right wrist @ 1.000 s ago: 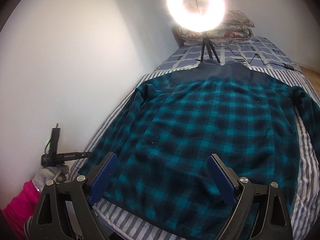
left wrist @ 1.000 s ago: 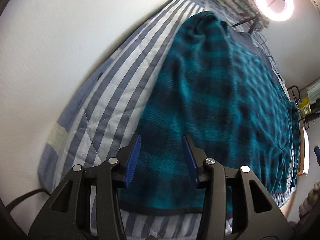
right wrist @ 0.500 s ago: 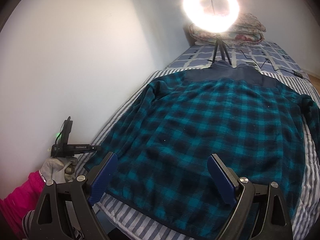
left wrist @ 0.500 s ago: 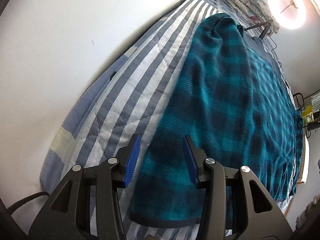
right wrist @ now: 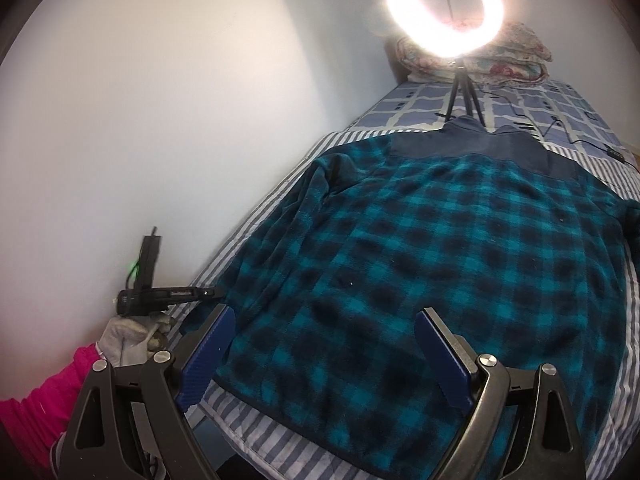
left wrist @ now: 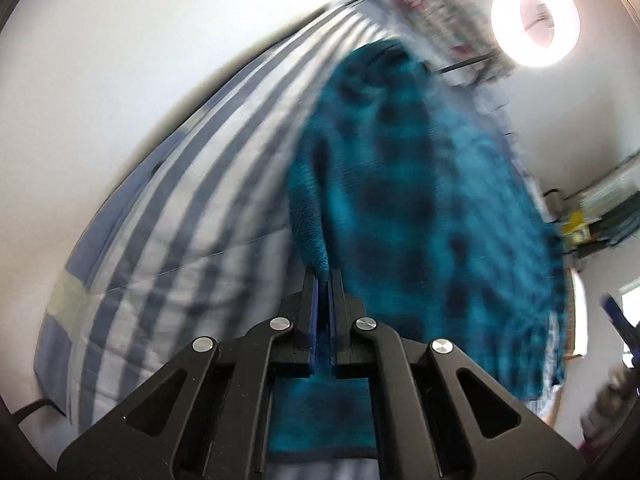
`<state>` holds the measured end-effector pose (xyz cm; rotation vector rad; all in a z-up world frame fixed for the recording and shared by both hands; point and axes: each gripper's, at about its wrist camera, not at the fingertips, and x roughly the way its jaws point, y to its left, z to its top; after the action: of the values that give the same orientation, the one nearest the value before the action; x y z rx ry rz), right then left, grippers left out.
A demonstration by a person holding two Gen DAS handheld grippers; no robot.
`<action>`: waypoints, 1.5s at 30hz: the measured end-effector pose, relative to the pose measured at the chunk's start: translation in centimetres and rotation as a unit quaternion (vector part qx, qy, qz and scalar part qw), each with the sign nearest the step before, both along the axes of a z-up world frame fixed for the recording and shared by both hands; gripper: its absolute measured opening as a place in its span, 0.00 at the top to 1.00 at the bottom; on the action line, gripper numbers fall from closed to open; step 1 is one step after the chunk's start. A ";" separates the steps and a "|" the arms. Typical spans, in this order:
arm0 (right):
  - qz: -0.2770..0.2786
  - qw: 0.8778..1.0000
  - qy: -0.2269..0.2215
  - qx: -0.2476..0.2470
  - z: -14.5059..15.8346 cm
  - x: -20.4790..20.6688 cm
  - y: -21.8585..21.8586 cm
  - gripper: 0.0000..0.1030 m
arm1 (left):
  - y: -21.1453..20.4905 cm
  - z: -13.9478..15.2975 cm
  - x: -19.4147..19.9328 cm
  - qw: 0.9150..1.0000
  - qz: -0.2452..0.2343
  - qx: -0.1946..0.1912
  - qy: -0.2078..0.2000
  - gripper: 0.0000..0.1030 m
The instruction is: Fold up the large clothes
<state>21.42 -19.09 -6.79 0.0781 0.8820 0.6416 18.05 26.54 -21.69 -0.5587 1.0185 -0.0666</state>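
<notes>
A large teal and black plaid fleece jacket with a navy yoke lies spread flat on the striped bedspread. My left gripper is shut on the jacket's left edge, near the hem corner, and a ridge of fabric rises from its tips. The left wrist view is blurred by motion. My right gripper is open and empty, above the jacket's hem at the foot of the bed. My left gripper also shows in the right wrist view, at the jacket's left hem corner.
A lit ring light on a tripod stands on the bed beyond the collar, with cables and folded quilts behind. A white wall runs along the bed's left side. Shelves stand at the right.
My left gripper has closed on the jacket's left edge, which now rises in a ridge. My right gripper has stayed open, drifting slightly left.
</notes>
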 end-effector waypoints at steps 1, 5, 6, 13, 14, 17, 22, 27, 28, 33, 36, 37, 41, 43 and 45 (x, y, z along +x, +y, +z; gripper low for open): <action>0.004 1.000 -0.005 -0.006 0.1 0.7 0.3 0.11 | -0.4 1.1 -0.2 1.000 -0.008 -0.002 -0.018 0.99; 0.011 0.999 0.005 -0.035 -0.6 5.6 1.9 0.24 | -2.0 4.7 -0.7 0.996 -0.038 -0.009 -0.075 0.99; 0.012 0.999 0.022 -0.029 -0.8 6.7 2.1 0.27 | -2.3 5.4 -0.7 0.995 -0.046 -0.009 -0.085 0.99; 0.031 0.991 0.119 0.057 -1.9 17.0 6.8 0.51 | -3.7 7.4 0.1 0.989 -0.084 -0.032 -0.121 0.99; 0.031 0.990 0.120 0.059 -1.9 18.2 7.8 0.54 | -4.1 7.5 0.1 0.988 -0.089 -0.030 -0.124 0.99; 0.032 0.991 0.123 0.050 -2.4 21.0 11.0 0.55 | -4.7 7.5 -0.1 0.985 -0.107 -0.031 -0.131 0.99; 0.037 0.990 0.134 0.029 -4.2 24.2 16.9 0.55 | -4.9 7.4 0.1 0.982 -0.121 -0.030 -0.139 0.99; 0.038 0.989 0.143 0.015 -5.7 26.0 20.4 0.55 | -5.2 7.1 0.0 0.980 -0.133 -0.032 -0.146 0.99; 0.036 0.988 0.148 0.015 -6.0 26.4 20.8 0.54 | -5.4 7.2 0.0 0.979 -0.136 -0.032 -0.147 0.99; 0.030 0.985 0.168 0.015 -7.1 27.8 22.9 0.44 | -6.3 7.2 0.1 0.976 -0.158 -0.021 -0.151 0.99; 0.027 0.986 0.167 0.007 -7.2 28.6 24.6 0.43 | -7.3 7.2 -0.1 0.974 -0.168 -0.012 -0.152 0.99; 0.028 0.986 0.164 0.005 -7.2 28.6 25.0 0.43 | -7.4 7.2 0.0 0.974 -0.171 -0.011 -0.151 0.99; 0.034 0.987 0.156 -0.037 -7.4 28.5 27.6 0.44 | -7.8 6.8 -0.3 0.972 -0.181 -0.005 -0.148 0.99; 0.032 0.986 0.151 -0.064 -7.7 28.5 28.2 0.45 | -8.4 6.7 -0.2 0.971 -0.188 0.003 -0.147 0.99; 0.024 0.984 0.142 -0.101 -8.1 28.5 28.7 0.63 | -9.1 6.7 -0.3 0.969 -0.195 0.016 -0.148 0.99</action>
<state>49.89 9.61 -14.90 -0.0351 1.2231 0.5916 17.71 17.48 -15.02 -0.3003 0.8222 -0.4696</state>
